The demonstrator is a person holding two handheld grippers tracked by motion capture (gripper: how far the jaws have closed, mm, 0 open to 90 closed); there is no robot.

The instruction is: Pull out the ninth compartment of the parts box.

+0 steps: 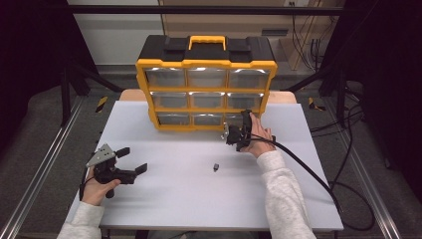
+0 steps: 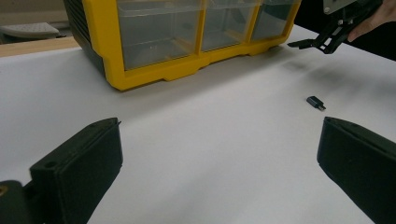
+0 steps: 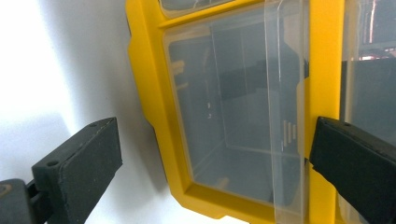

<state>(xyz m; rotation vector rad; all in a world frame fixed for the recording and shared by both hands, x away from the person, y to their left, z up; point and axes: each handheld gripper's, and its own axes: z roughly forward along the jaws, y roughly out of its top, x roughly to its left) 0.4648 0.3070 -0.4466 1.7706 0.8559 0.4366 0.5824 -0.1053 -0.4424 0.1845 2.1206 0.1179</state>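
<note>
Right gripper spread at bottom-right drawer, drawer looks empty; left gripper spread; small adapter on table.

Both arms wear loose, pale grey-white sleeves, gathered in soft folds at the cuffs, at the lower left and lower right of the high view. The left tool is matte black, with a grey three-cornered plate on top and two blocky padded jaws. The right tool is black too, with a bit of bare metal at its front; a thick black cable trails from it toward the lower right.
</note>
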